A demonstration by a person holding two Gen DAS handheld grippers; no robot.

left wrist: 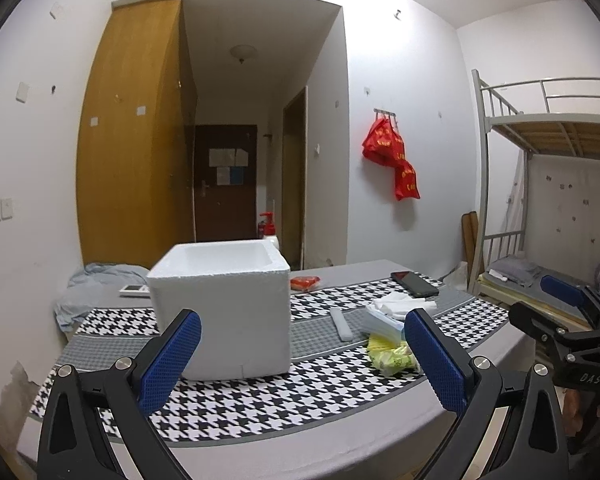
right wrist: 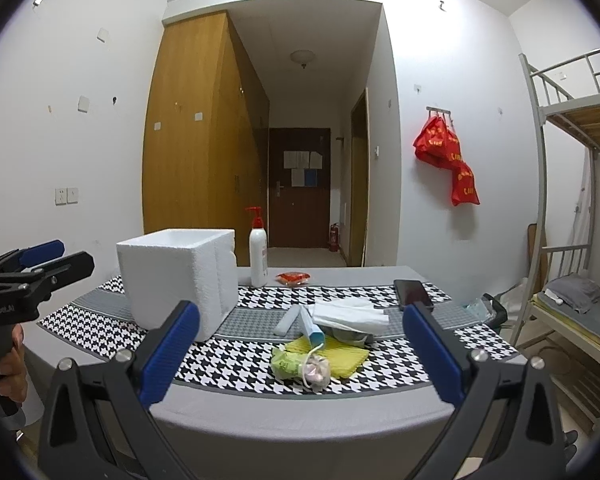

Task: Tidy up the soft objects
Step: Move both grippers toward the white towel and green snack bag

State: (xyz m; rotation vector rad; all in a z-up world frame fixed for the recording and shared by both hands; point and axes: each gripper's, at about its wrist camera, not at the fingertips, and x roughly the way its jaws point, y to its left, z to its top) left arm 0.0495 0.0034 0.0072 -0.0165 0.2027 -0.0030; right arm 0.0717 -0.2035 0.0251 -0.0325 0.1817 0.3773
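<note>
A white foam box [left wrist: 224, 308] [right wrist: 180, 280] stands open-topped on the table's left half. To its right lies a heap of soft things: white tissues [right wrist: 348, 312] [left wrist: 400, 304], a yellow cloth [right wrist: 340, 354], a green packet [right wrist: 286, 362] [left wrist: 392, 360], a small pink pouch [right wrist: 318, 370], a blue-edged mask pack [right wrist: 310, 326] and a white foam strip [right wrist: 288, 320] [left wrist: 340, 322]. My left gripper [left wrist: 300, 364] hovers open before the box. My right gripper [right wrist: 300, 354] hangs open in front of the heap, holding nothing.
A black phone [right wrist: 414, 294] [left wrist: 414, 283], a red packet [right wrist: 293, 277] and a white pump bottle [right wrist: 258, 256] sit further back on the houndstooth table [right wrist: 228, 364]. A bunk bed [right wrist: 572, 184] stands right; crumpled blue cloth [left wrist: 96, 280] lies at far left.
</note>
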